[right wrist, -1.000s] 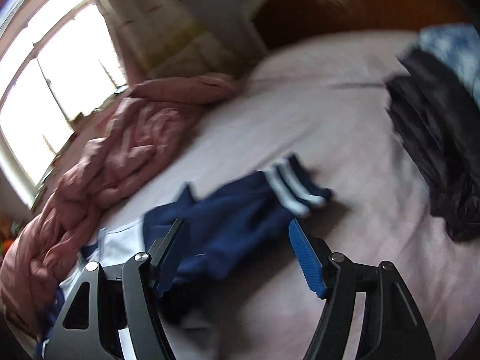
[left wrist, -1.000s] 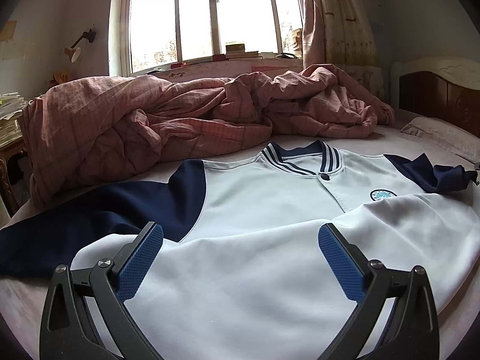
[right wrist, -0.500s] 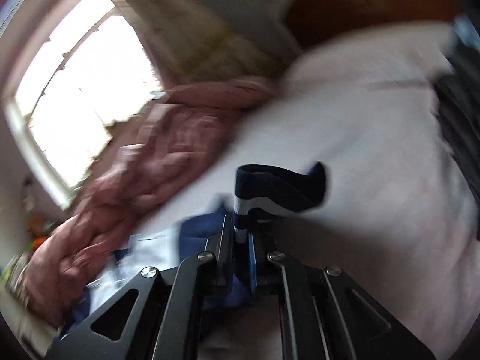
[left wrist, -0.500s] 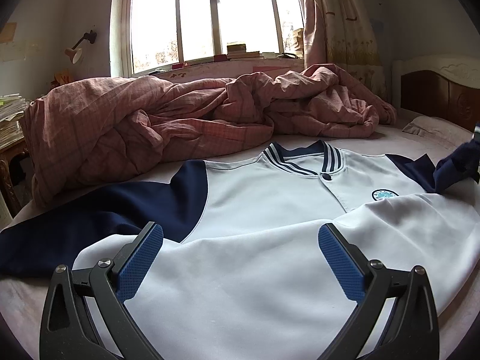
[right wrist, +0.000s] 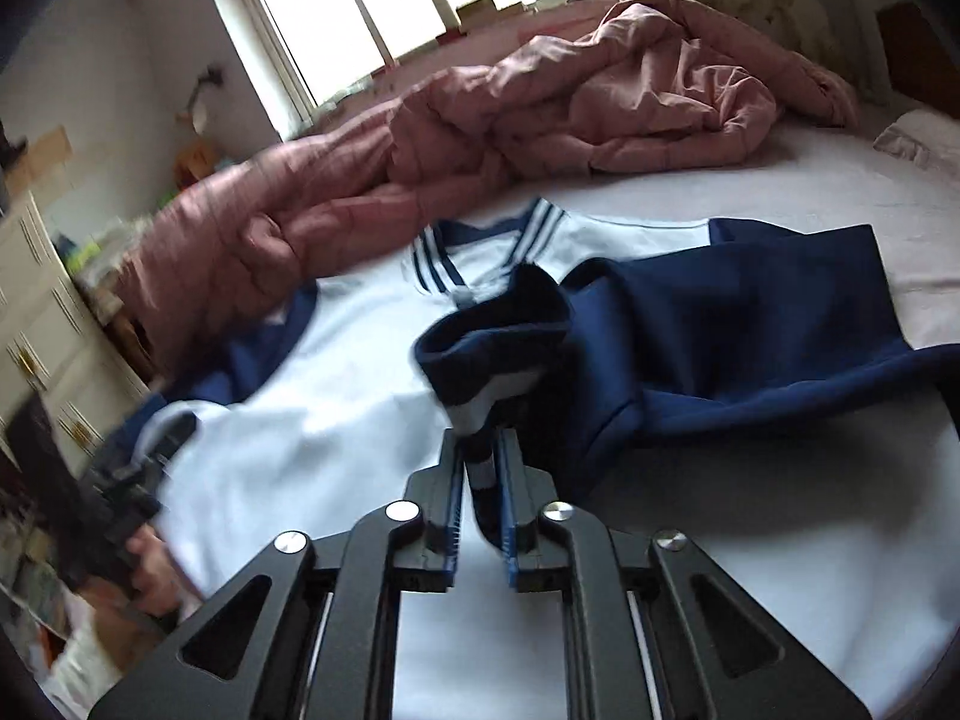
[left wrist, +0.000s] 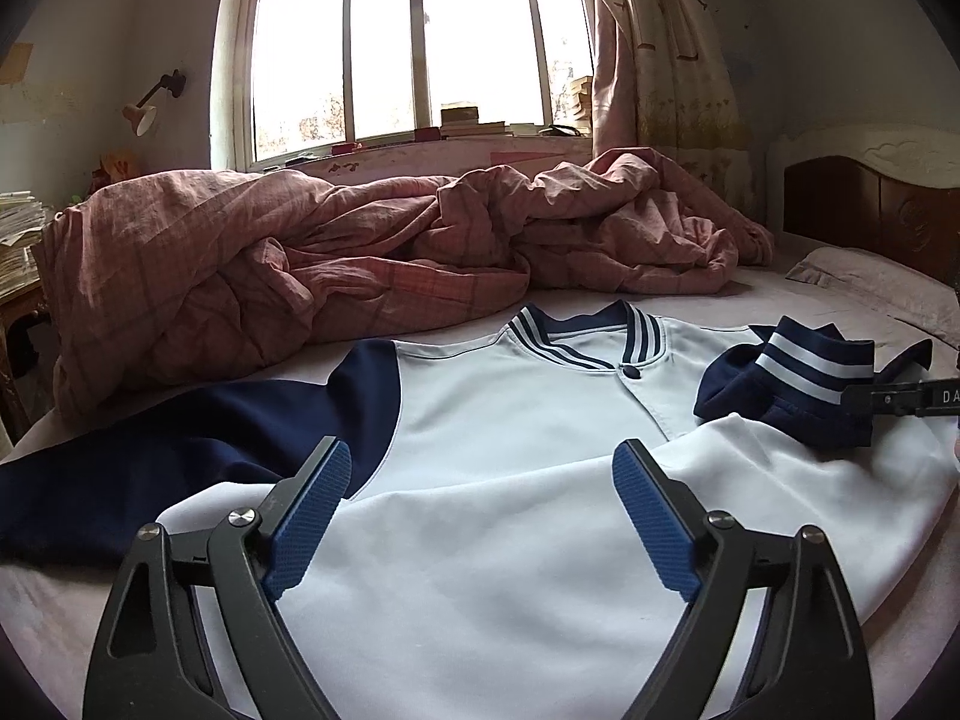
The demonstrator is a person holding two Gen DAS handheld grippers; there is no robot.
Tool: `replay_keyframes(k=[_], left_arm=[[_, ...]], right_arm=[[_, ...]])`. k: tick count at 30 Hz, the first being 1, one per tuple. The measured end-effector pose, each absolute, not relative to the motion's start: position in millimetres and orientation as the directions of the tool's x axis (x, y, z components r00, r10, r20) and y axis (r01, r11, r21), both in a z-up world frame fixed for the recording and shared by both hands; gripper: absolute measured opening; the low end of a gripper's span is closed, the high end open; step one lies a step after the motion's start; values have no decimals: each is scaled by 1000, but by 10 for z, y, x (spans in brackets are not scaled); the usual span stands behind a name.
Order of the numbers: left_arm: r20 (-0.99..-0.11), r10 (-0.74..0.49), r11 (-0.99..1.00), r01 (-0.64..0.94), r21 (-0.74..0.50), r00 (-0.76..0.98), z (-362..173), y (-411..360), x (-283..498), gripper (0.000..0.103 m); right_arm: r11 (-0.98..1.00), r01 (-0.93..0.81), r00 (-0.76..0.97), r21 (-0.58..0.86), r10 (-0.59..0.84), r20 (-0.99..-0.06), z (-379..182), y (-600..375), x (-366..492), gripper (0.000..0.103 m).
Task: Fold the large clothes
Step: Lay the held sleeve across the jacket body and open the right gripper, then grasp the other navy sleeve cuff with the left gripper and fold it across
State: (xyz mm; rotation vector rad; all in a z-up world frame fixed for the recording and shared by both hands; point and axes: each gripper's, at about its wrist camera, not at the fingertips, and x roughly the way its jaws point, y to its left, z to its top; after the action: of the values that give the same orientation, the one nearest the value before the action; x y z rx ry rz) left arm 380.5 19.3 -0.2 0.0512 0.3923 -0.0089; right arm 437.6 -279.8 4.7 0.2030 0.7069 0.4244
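Jacket [left wrist: 510, 480] lies flat, front up, on the bed [left wrist: 750, 294], and the right gripper [right wrist: 483, 468], fingers pinched narrow on the striped cuff [left wrist: 816, 369], carries that navy sleeve [right wrist: 750, 324] in over the chest for the fold. Left gripper [left wrist: 480, 516] hovers over the hem, fingers wide and just narrowing, nothing between them, likely ready to pin the cloth.

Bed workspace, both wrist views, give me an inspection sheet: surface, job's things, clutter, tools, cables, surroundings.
Surface: bed with a pale pink sheet.
Job's things: white jacket lying front up, navy sleeves; striped cuff of one sleeve lifted over the jacket's chest.
Clutter: crumpled pink quilt behind the jacket; pillow near the headboard.
Tools: left tool open over the jacket's lower part, nothing between its pads, jaws just narrowed slightly; right tool shut on the striped cuff, grip just eased a little, cuff between the pads.
Cables: nothing seen.
Surroundings: window, curtain, wall lamp, wooden headboard.
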Motion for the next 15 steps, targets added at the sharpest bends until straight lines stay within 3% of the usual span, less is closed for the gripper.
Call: replay_keyframes(k=[1,3,4,7,10,15], left_arm=[[-385,-16,999,32,35,923,16,195,3791,84],[-394,-77,997,82,-4,916,65,177,3744,82],[-401,-109,994,108,-24,909,93,144,3716,81],[-427,-215,976,204,-70,878,190,-87,3648,81],[-470,-253,966,249,-70,846,277,-509,3656,81],[-536,-335,924,381,-28,775,316,-1390,3815,81]], right_arm=[[897,-301,698,324,439,-565,62,-2824,4349,26],[904,-273,764,328,411,-497,207,-2965,4248,61],[906,-274,792,322,403,-459,290,-3010,4202,67],[911,-269,841,312,380,-385,516,-3250,4065,69],[942,-129,907,310,239,-348,682,-3517,4034,72],[932,55,914,358,97,-393,637,-3960,4130,73]])
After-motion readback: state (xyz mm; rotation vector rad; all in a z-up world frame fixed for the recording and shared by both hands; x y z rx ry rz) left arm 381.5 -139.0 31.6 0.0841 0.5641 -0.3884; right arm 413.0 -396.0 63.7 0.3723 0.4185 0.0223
